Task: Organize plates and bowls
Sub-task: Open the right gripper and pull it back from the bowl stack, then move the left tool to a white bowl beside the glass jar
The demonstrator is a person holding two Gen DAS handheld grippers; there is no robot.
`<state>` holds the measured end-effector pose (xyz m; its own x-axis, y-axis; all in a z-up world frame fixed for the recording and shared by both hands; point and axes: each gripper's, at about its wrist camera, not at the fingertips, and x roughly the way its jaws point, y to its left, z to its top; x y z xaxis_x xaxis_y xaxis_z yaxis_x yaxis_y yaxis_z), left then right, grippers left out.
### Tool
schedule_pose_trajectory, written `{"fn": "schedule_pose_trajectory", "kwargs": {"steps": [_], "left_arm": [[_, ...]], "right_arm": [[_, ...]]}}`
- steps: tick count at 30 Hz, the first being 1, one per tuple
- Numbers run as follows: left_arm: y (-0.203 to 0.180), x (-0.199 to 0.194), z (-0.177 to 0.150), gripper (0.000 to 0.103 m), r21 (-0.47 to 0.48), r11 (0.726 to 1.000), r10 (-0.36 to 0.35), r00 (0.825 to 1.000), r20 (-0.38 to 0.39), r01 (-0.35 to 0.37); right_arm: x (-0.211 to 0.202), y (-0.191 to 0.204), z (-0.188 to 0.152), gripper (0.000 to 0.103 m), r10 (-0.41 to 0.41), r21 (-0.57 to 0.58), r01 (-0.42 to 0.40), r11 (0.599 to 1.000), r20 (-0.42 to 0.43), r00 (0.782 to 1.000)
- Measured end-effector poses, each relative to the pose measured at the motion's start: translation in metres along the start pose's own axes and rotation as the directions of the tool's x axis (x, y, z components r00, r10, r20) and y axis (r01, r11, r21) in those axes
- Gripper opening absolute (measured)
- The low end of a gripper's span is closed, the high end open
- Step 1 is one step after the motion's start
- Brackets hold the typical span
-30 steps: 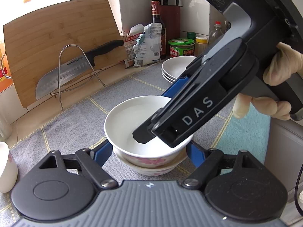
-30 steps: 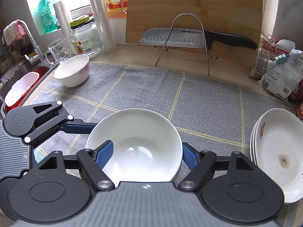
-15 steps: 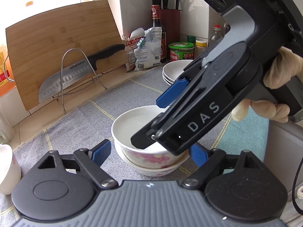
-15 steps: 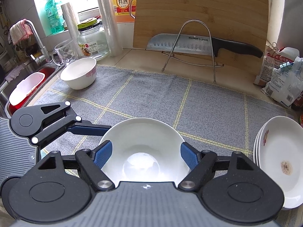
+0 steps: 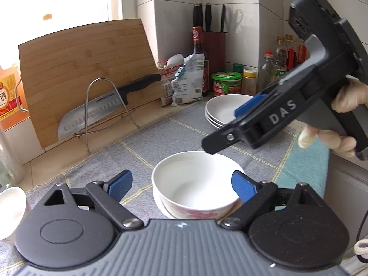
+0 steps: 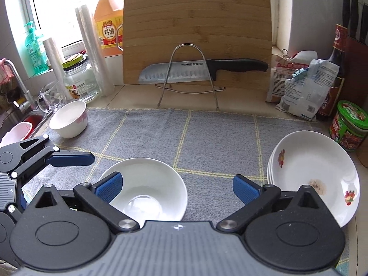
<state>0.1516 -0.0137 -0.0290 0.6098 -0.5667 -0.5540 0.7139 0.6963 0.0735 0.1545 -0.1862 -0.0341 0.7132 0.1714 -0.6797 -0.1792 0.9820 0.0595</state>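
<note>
Two nested bowls [image 5: 195,184] on the grey mat [image 6: 184,133], empty inside, between the left gripper [image 5: 181,184] jaws, untouched. Right gripper [image 6: 177,184] jaws just sprung wide, released, left pad over the bowl rim. Right of them, stacked plates [image 6: 310,172], top one crumb-stained. Far left, single bowl [image 6: 69,119].

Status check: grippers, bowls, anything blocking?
Right gripper just opened, empty. Left gripper open. Bowl nested on bowl below, released. Third bowl apart. Nothing blocking.
</note>
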Motion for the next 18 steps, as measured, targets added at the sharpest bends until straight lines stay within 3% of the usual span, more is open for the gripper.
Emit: {"fn": "schedule_pose_trajectory", "kwargs": {"steps": [8, 18], "left_arm": [[0.025, 0.003, -0.011, 0.093, -0.054, 0.996, 0.07, 0.997, -0.039, -0.072], [0.035, 0.005, -0.02, 0.095, -0.099, 0.993, 0.056, 0.998, -0.039, -0.06]], "right_arm": [[0.002, 0.004, -0.007, 0.103, -0.009, -0.012, 0.009, 1.0, -0.009, 1.0], [0.006, 0.016, -0.003, 0.103, 0.017, -0.032, -0.017, 0.999, -0.007, 1.0]]}}
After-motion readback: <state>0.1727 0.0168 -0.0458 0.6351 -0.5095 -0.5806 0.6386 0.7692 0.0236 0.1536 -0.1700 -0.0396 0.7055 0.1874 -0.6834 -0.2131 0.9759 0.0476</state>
